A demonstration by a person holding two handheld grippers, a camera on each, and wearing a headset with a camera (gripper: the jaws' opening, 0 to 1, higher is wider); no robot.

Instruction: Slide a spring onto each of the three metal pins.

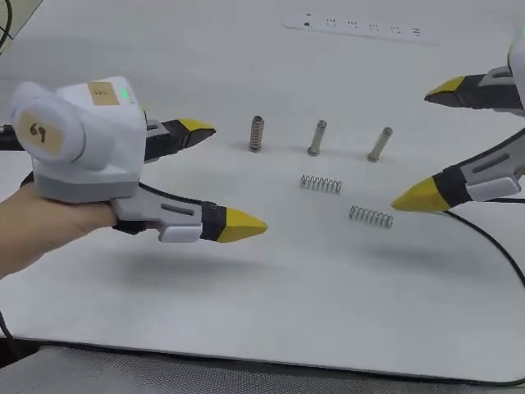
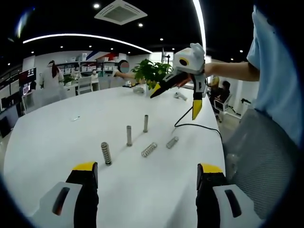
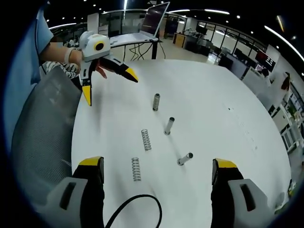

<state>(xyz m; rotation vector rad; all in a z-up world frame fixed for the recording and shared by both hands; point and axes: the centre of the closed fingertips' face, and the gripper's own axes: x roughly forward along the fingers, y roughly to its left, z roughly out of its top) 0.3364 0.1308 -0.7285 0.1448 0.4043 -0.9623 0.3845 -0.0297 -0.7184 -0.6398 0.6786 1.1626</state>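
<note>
Three metal pins stand in a row on the white table. The left pin [image 1: 257, 134] carries a spring around it; the middle pin [image 1: 317, 137] and the right pin [image 1: 380, 144] are bare. Two loose springs lie in front of them, one [image 1: 321, 184] near the middle pin, the other [image 1: 371, 216] nearer the right. My left gripper [image 1: 222, 174] hovers open left of the pins, holding nothing. My right gripper [image 1: 420, 146] hovers open at the right, its lower tip close to the second loose spring. In the right gripper view the loose springs [image 3: 146, 139] [image 3: 136, 168] lie ahead of its jaws.
A white power strip [image 1: 353, 25] lies at the table's far edge. A black cable [image 1: 484, 238] runs from the right gripper across the table's right side. A grey chair back [image 2: 263, 156] stands at the table's near edge.
</note>
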